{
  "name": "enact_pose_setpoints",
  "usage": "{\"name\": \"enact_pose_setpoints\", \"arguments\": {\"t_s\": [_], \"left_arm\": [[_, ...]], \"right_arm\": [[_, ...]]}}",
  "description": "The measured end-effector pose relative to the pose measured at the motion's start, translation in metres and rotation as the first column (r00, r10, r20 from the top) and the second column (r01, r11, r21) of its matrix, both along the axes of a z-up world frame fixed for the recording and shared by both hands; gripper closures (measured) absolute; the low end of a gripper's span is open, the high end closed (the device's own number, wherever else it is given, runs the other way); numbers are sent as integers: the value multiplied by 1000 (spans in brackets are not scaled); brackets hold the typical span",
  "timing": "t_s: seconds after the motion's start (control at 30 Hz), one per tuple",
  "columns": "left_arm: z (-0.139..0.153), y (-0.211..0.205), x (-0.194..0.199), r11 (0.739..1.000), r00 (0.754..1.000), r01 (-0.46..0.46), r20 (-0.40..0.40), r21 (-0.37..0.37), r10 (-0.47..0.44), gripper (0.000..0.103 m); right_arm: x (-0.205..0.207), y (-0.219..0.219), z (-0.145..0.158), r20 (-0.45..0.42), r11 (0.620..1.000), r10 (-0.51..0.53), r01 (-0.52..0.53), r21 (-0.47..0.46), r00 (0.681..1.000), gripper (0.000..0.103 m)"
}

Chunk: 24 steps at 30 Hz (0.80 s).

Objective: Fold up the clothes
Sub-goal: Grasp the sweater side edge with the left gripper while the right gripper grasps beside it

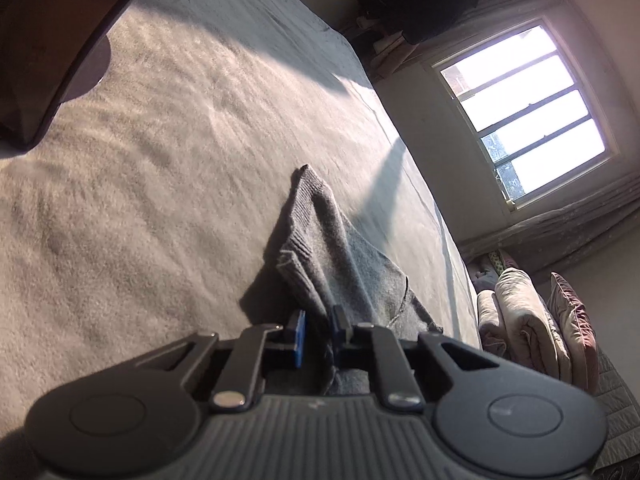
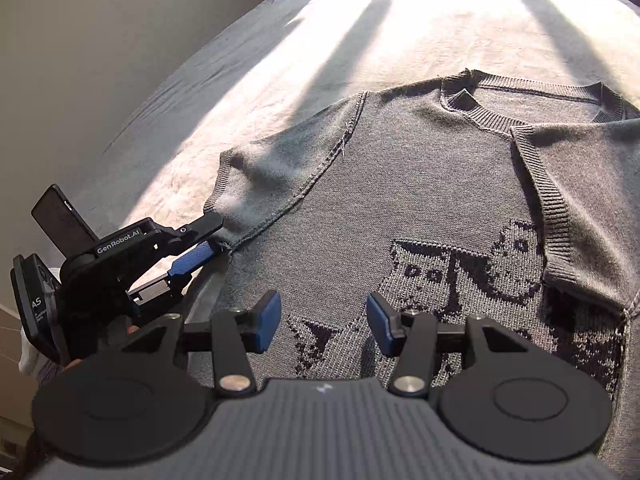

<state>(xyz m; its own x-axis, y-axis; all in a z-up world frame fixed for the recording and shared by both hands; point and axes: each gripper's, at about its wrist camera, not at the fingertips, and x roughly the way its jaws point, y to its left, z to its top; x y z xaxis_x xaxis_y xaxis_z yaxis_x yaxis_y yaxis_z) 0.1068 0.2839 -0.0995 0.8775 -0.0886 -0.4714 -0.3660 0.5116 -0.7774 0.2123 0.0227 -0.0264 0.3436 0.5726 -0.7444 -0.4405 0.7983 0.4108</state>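
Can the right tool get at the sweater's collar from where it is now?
Probably yes. The right tool is open and empty over the sweater chest, and the collar lies uncovered ahead. The left tool grips the sleeve off to the side, clear of that path.

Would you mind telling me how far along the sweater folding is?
Done: one sleeve already lies folded across the grey sweater. In hand: the left gripper is shut on the other sleeve; the right gripper hovers open. Left: that sleeve and the body folds.

Home bedroom, wide bed (image 1: 160,160), sunlit window (image 1: 528,112), stacked quilts (image 1: 528,320)
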Motion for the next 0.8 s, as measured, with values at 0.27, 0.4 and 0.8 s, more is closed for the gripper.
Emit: {"name": "enact_pose_setpoints", "arguments": {"t_s": [0.27,0.4,0.8], "left_arm": [[23,-21,4,981,991,110,62,163,-121,99],[27,-29,8,962,983,161,54,223,-177,99],[32,-43,11,920,961,253,31,299,-275,99]], "right_arm": [[37,30,19,8,999,34,-33,-8,999,51],[56,64,28,14,994,101,-100,-30,995,50],[75,174,-5,121,908,302,-247,-339,945,41]]}}
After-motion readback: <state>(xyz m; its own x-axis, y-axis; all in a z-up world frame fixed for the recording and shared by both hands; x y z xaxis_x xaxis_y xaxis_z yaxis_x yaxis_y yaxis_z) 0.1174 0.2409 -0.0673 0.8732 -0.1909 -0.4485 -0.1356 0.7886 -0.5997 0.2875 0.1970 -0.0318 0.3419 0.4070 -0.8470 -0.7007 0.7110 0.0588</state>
